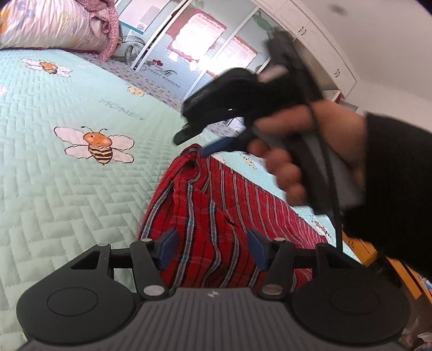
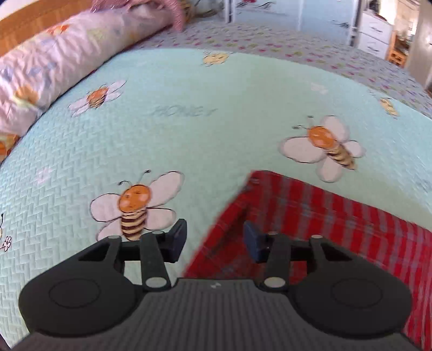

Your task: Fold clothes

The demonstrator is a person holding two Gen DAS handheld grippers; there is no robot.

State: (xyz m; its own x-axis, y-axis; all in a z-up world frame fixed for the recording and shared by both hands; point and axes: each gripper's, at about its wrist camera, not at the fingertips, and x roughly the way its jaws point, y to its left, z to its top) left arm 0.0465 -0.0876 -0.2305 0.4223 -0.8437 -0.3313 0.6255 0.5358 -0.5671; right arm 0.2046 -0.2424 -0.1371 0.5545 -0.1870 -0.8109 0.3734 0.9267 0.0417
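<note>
A red plaid garment point(image 1: 216, 216) with thin blue and white stripes lies rumpled on the mint bee-print quilt point(image 1: 67, 189). My left gripper point(image 1: 212, 247) is open just above the cloth, its blue pads spread wide with fabric showing between them. A person's hand carries my right gripper point(image 1: 199, 140) above the garment's far corner in the left wrist view; it is blurred there. In the right wrist view my right gripper point(image 2: 214, 240) stands open over the garment's corner edge point(image 2: 310, 216), left pad over quilt point(image 2: 189, 121), right pad over cloth. Nothing is gripped.
A rolled pink floral duvet point(image 1: 48, 24) lies along the head of the bed point(image 2: 40, 70). Beyond the bed stand sliding glass doors with red posters point(image 1: 194, 35) and white cabinets point(image 1: 318, 40). The bed's right edge drops to an orange wooden frame point(image 1: 361, 248).
</note>
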